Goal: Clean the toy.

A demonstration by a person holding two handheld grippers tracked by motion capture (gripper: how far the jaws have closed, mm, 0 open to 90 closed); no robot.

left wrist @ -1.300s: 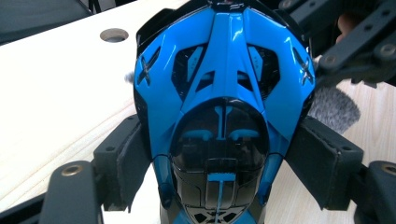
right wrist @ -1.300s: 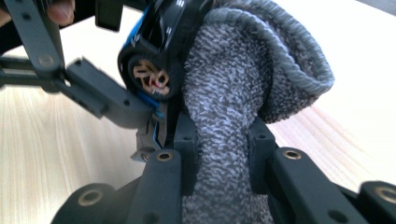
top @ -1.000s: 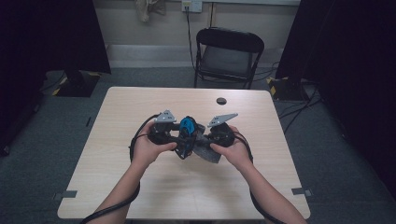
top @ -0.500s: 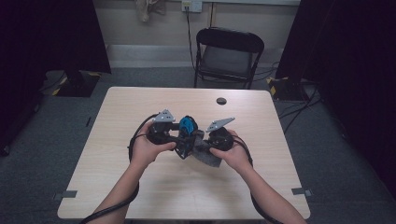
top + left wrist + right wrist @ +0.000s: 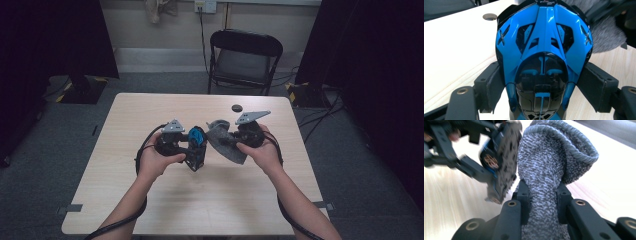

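Right tongs (image 5: 227, 141) sit higher and further right in the high view than half a second ago, and the grey sock (image 5: 224, 142) they carry has pulled clear of the blue toy car (image 5: 196, 142); earlier the two overlapped at frame centre. Left tongs (image 5: 196, 146) barely shifted.

Left tongs: clamped on the toy car, pads pressing both flanks of the blue body (image 5: 544, 45) in the left gripper view, jaws wide because the car is wide. Car held above the worktop (image 5: 150, 200), centre of the high view, slightly left.

Right tongs (image 5: 541, 200): squeezed tight on the sock (image 5: 544, 170), fabric bunched between the jaws in the right gripper view. Ribbed cuff opens toward upper right of that frame. Sock hangs just right of the car in the high view, a small gap between them, probably not touching; the blurred car (image 5: 499, 165) at upper left of the right gripper view makes that hard to confirm.

Small dark round disc (image 5: 236, 108) lies on the worktop near its far edge, above the sock. Black folding chair (image 5: 245, 55) stands behind the worktop, top centre.
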